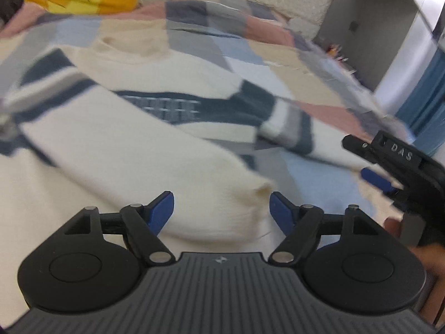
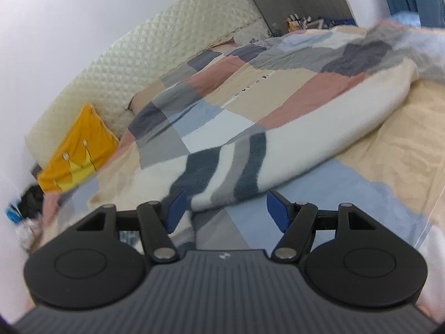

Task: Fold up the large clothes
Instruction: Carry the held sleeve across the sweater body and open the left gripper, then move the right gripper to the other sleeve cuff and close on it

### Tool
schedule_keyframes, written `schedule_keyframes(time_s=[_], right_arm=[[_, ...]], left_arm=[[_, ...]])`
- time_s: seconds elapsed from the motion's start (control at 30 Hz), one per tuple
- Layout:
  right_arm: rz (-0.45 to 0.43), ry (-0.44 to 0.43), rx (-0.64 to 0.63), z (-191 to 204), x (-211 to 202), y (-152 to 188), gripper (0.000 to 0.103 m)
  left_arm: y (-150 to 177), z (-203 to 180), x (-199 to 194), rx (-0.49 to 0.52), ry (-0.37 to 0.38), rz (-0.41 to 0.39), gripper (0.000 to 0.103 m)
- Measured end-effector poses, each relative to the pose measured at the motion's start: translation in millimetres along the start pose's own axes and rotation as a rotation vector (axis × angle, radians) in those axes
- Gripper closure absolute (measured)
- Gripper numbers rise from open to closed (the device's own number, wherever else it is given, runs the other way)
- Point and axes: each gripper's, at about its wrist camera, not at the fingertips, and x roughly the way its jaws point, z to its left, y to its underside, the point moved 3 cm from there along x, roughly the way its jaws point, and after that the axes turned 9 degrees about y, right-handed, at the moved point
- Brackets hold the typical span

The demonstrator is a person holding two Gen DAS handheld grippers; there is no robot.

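Two grippers, both w/ fingers spread and holding nothing. My left gripper (image 1: pixel 221 208) points down at the cream sweater (image 1: pixel 116 139) on the bed (image 1: pixel 319 89); the folded-in sleeve's cuff (image 1: pixel 258 194) lies between the blue pads (image 1: pixel 164 208), not pinched. Sleeve's long axis runs from the cuff up-left across the sweater's body.

My right gripper (image 2: pixel 225 208) sits off the sweater's right side, the striped sleeve (image 2: pixel 236 164) just ahead of its pads, running away up-right. Left is nearer the body, right nearer that far sleeve; I'd say the striped sleeve gets folded in next, by the right.
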Motion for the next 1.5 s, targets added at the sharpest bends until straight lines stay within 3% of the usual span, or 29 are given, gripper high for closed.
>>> schedule_keyframes(time_s=[0.2,0.43,0.53,0.67,0.93,1.13,1.3,1.4,1.43,1.47,1.5], right_arm=[[-0.011,0.013,-0.129,20,-2,8,0.035],[0.008,0.012,-0.139,21,1,10,0.036],[0.003,0.021,-0.135,21,-4,9,0.036],[0.004,0.019,-0.087,19,-9,-2,0.036],[-0.026,0.153,-0.011,-8,-5,-53,0.036],[0.009,0.266,0.056,-41,30,-82,0.036],[0.055,0.311,0.147,-81,57,-88,0.036],[0.109,0.287,0.218,-99,66,-82,0.035],[0.135,0.252,0.258,-105,70,-78,0.032],[0.147,0.233,0.272,-108,75,-77,0.021],[0.150,0.236,0.260,-109,80,-75,0.020]], left_arm=[[3,14,-38,0.030,-0.068,-0.044,0.019],[11,21,-63,0.060,-0.098,-0.100,0.018],[14,23,-66,0.079,-0.100,-0.100,0.010],[17,29,-66,0.065,-0.088,-0.101,0.008],[22,38,-64,0.051,-0.114,-0.092,0.007],[23,40,-64,0.039,-0.115,-0.095,0.007],[22,49,-62,-0.002,-0.137,-0.100,0.007],[22,56,-58,-0.037,-0.133,-0.090,0.007],[22,58,-56,-0.050,-0.133,-0.087,0.007],[22,59,-54,-0.063,-0.133,-0.085,0.007],[22,61,-53,-0.076,-0.132,-0.081,0.007]])
